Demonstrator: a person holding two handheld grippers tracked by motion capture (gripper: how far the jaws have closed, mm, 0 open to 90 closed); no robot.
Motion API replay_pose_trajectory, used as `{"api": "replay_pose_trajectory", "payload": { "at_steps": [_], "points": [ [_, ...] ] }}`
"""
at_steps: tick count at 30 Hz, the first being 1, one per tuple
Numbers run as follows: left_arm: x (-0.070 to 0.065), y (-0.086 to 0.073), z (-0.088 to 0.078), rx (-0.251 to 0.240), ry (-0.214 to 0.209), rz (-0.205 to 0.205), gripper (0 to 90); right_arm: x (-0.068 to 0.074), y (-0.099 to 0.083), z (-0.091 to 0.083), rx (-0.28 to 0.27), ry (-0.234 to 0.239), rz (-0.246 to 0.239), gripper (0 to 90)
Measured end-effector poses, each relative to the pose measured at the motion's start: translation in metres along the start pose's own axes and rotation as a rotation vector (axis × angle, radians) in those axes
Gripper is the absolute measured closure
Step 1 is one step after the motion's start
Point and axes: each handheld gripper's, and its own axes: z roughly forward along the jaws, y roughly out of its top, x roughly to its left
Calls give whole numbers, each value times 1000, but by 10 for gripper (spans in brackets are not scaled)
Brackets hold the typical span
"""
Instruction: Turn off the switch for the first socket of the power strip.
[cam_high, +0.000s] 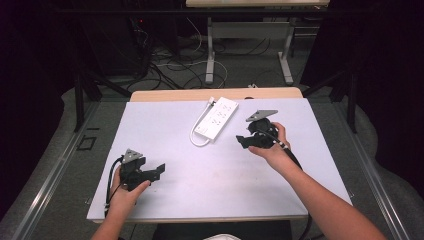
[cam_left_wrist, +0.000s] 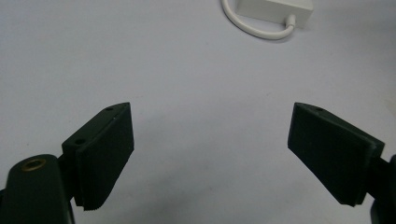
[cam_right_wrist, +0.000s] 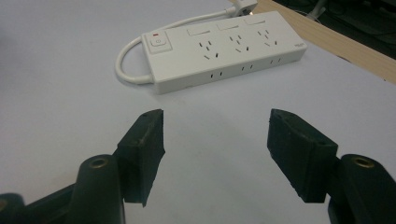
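Both the left claw (cam_high: 159, 171) and the right claw (cam_high: 242, 141) are spread and empty. The right gripper view reveals the power strip's (cam_right_wrist: 224, 44) red-marked switch (cam_right_wrist: 158, 42).

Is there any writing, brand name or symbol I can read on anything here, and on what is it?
No readable words.
Power strip: a small dark mark at its far end, likely a brand, too small to read.
Its switch: a round power symbol, with a red light above it.
Both grippers, left gripper and right gripper, carry no lettering.

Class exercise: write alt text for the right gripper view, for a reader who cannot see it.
A white power strip with a looped white cable lies on a pale table, beyond the open right gripper, whose two black jaws hold nothing.
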Motion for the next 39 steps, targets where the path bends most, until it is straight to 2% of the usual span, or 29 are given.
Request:
{"api": "replay_pose_trajectory", "payload": {
  "at_steps": [7,8,14,19,22,23,24,29,30,31,39],
  "points": [
    [0,0,0,-2,-2,0,146,4,9,10,22,21,-44,369],
    [1,0,0,3,-4,1,146,4,11,14,23,29,-62,370],
    [1,0,0,-2,-3,2,146,6,19,22,36,47,-84,372],
    [1,0,0,-2,-3,2,146,8,27,28,60,46,-80,391],
    [1,0,0,-1,-4,3,147,9,31,33,56,44,-96,405],
    [1,0,0,-1,-4,3,146,9,33,33,88,47,-102,409],
    [1,0,0,-1,-3,3,147,9,34,35,72,41,-107,409],
    [1,0,0,-1,-4,3,147,12,43,41,98,40,-117,419],
    [1,0,0,-1,-5,3,147,13,44,42,109,43,-106,426],
    [1,0,-1,-1,-5,2,147,12,45,44,108,46,-123,430],
    [2,0,-1,1,-4,2,147,9,53,55,113,41,-93,446]
  ]
}}
